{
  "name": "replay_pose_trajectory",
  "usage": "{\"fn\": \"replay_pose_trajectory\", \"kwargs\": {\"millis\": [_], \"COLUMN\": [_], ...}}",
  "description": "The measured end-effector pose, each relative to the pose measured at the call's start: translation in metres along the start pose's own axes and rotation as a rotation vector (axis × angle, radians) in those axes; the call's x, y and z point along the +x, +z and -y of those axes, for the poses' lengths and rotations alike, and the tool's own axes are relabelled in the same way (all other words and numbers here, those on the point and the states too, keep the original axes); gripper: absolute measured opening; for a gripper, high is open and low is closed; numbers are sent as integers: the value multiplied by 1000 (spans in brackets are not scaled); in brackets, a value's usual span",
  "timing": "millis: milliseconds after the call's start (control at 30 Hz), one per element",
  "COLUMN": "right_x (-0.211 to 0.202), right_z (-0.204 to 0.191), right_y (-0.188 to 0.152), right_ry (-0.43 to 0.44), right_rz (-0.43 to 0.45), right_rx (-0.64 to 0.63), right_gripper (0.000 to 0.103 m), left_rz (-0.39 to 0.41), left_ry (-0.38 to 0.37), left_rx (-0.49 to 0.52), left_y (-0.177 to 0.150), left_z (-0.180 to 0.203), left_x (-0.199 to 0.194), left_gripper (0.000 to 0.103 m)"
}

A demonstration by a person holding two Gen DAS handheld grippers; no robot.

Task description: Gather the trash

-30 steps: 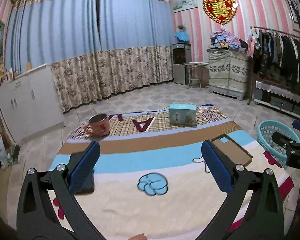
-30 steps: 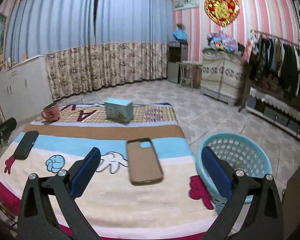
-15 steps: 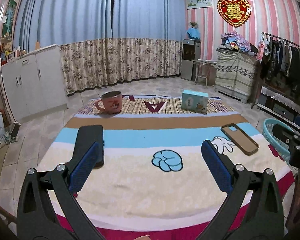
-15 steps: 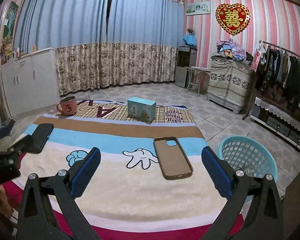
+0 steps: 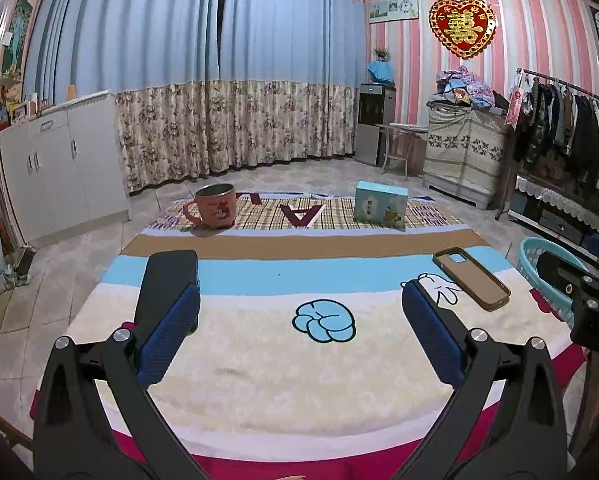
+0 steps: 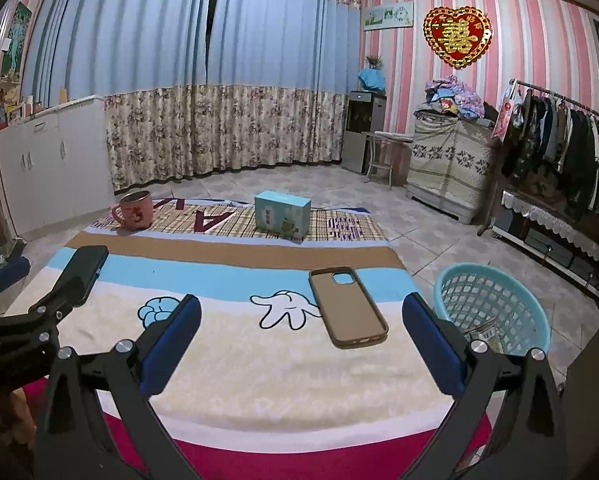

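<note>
A light blue mesh basket point(image 6: 495, 308) stands on the floor at the table's right edge, with some wrappers point(image 6: 484, 333) inside; it also shows in the left wrist view point(image 5: 539, 268). My left gripper point(image 5: 299, 336) is open and empty above the front of the cloth-covered table point(image 5: 299, 400). My right gripper point(image 6: 299, 336) is open and empty, over the table's front right, left of the basket.
On the table: a pink mug point(image 5: 215, 210), a teal box point(image 5: 379, 204), a brown phone case point(image 6: 347, 306), a black phone point(image 5: 167, 288). A white cabinet point(image 5: 63, 168) stands left, a clothes rack point(image 6: 559, 152) right. Tiled floor surrounds the table.
Both grippers have pulled back and up from the table, so more of the cloth shows. The right gripper has swung left, away from over the basket. Both stay open.
</note>
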State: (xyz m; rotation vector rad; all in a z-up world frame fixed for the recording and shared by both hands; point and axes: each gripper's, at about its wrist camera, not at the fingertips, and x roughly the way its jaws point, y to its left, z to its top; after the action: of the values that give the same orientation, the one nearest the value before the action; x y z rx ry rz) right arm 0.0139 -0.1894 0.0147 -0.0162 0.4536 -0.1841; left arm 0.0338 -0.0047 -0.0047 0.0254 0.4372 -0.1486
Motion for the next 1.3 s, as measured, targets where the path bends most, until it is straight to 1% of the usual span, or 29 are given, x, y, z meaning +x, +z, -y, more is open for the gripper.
{"fn": "replay_pose_trajectory", "kwargs": {"millis": [167,400,733,1300], "right_x": [3,6,7,6], "right_z": [2,4,8,11], "right_y": [-1,-3,-5,-3], "right_ry": [-5,-5,-7,-19], "right_rz": [-1,-4,-14,0], "right_rx": [10,17,22,29], "right_gripper": [98,98,98,98], "left_rz": [17,33,24,24], "left_ry": [6,10,13,12], "left_rx": [21,24,36,36], "left_y": [4,10,12,13], "left_z": [5,8,13,13], "left_x": [-4,-7,-6,-6], "left_gripper": [98,98,98,98]}}
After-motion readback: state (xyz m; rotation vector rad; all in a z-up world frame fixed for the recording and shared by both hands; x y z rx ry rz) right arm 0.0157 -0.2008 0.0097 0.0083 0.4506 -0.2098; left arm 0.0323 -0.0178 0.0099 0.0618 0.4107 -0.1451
